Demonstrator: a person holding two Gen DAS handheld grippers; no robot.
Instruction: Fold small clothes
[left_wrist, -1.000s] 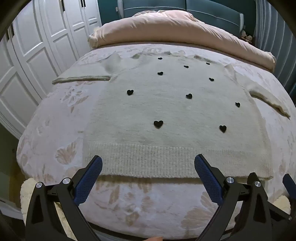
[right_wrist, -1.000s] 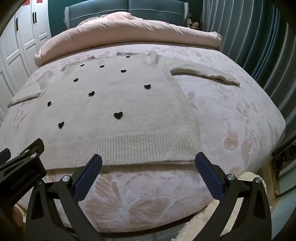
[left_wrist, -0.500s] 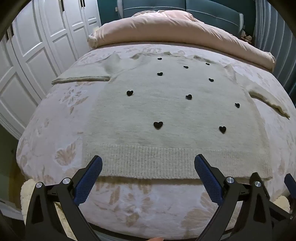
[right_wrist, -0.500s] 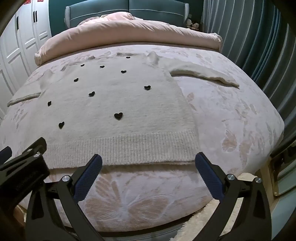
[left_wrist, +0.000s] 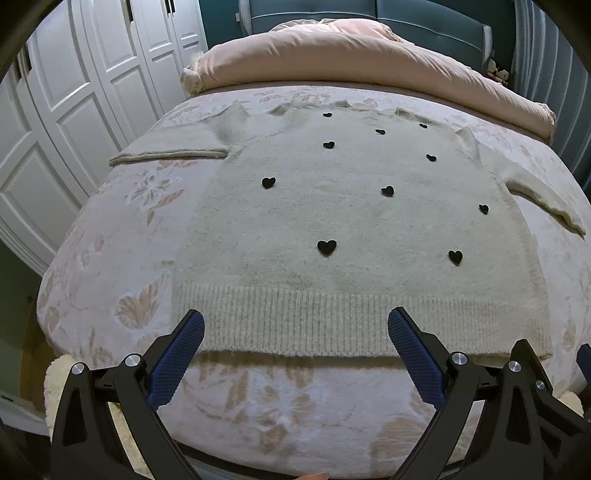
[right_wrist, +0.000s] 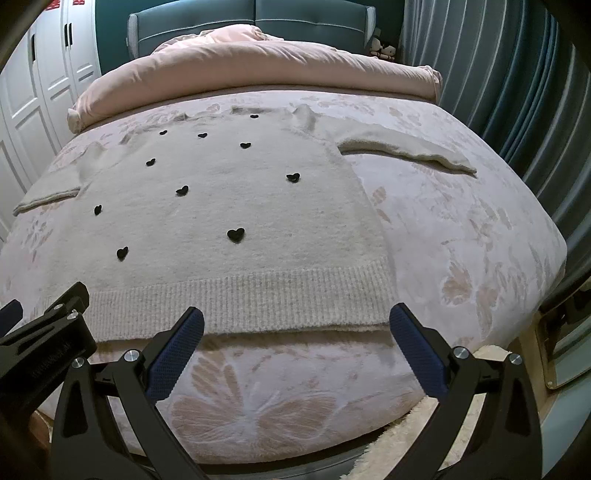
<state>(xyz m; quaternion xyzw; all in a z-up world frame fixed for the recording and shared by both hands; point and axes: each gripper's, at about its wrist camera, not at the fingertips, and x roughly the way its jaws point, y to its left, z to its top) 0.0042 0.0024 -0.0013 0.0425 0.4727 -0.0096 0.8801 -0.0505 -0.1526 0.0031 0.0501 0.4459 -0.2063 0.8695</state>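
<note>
A cream knit sweater (left_wrist: 351, 221) with small black hearts lies flat, front up, on the bed, sleeves spread to both sides; it also shows in the right wrist view (right_wrist: 229, 206). Its ribbed hem (left_wrist: 362, 321) faces me. My left gripper (left_wrist: 295, 325) is open and empty, hovering just above the hem's left half. My right gripper (right_wrist: 295, 321) is open and empty over the hem's right half (right_wrist: 258, 299). The left gripper's body (right_wrist: 40, 332) shows at the right view's left edge.
The bed has a pale floral cover (left_wrist: 110, 258). A rolled pink duvet (left_wrist: 369, 59) lies across the far end before a teal headboard (right_wrist: 258, 14). White wardrobe doors (left_wrist: 74, 92) stand left, teal curtains (right_wrist: 517, 74) right. A fluffy rug (right_wrist: 424, 424) lies below the bed's near edge.
Both grippers have edged slightly forward toward the sweater's hem. The sweater has not moved and both stay open.
</note>
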